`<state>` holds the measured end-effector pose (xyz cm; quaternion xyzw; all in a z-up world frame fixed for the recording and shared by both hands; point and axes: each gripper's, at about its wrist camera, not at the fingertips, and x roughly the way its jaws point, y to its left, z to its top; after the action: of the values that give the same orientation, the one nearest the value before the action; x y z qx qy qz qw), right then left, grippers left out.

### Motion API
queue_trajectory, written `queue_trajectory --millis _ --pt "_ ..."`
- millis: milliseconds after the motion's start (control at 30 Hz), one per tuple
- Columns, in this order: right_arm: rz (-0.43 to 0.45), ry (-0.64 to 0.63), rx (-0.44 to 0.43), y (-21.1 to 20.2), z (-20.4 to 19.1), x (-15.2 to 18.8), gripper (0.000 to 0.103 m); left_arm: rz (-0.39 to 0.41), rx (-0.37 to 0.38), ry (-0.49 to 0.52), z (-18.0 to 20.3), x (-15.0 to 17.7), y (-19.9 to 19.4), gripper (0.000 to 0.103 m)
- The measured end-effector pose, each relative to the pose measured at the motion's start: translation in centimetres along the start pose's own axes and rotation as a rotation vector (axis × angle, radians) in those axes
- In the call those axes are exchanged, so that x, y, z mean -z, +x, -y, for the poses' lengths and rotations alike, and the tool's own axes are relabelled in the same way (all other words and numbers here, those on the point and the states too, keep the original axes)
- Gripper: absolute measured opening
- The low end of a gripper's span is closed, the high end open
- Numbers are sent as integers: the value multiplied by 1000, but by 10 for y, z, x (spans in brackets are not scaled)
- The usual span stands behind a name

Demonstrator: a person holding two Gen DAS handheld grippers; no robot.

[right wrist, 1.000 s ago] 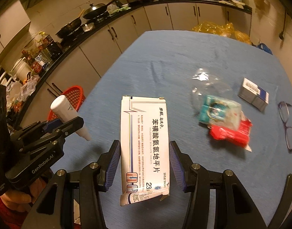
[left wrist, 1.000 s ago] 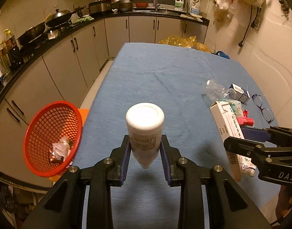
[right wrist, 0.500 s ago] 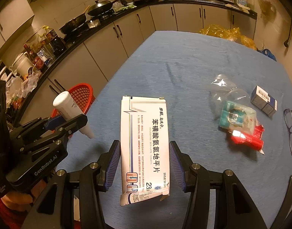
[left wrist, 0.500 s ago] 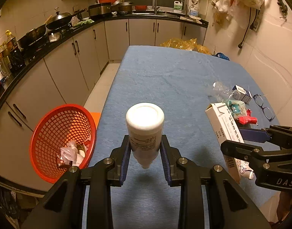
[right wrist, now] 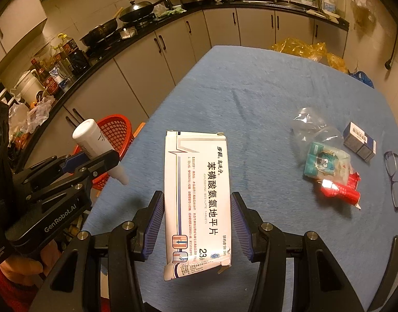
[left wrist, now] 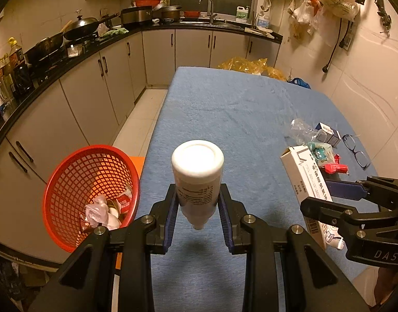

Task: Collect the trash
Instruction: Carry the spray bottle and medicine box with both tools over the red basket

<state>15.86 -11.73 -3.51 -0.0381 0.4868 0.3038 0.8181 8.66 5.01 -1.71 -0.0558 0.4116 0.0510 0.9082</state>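
My left gripper (left wrist: 198, 209) is shut on a white plastic bottle (left wrist: 197, 179), held upside down above the near left part of the blue table (left wrist: 237, 109). It also shows in the right wrist view (right wrist: 95, 143). My right gripper (right wrist: 197, 221) is shut on a white medicine box (right wrist: 197, 197) above the table; the box also shows in the left wrist view (left wrist: 306, 179). A red mesh basket (left wrist: 69, 182) with wrappers inside stands beside the table's left edge.
On the table's right side lie a clear plastic bag (right wrist: 313, 130), a teal packet (right wrist: 326, 162), a red wrapper (right wrist: 339, 191), a small dark box (right wrist: 360, 141) and glasses (right wrist: 393, 179). Kitchen cabinets (left wrist: 95, 91) run along the left. A yellow bag (left wrist: 250, 65) lies beyond the table.
Both grippers have drawn back and risen a little with their loads. The red basket now shows closer to the left gripper and more of its inside is visible.
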Motion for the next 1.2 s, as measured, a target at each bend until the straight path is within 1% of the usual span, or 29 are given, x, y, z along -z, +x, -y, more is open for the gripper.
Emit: queue_trajectory --millis 233,500,667,1200 --pt "4 0 1 -1 -3 -2 56 9 1 2 -6 0 -3 29" --pt "-1 -9 -1 5 -17 0 56 12 -11 -17 -16 3 -6 29" --pt "-10 -27 -12 12 -26 -3 56 12 -29 -42 -31 6 -8 29" --pt "-42 -115 -70 43 -76 -20 56 5 -101 -138 -84 16 -11 29"
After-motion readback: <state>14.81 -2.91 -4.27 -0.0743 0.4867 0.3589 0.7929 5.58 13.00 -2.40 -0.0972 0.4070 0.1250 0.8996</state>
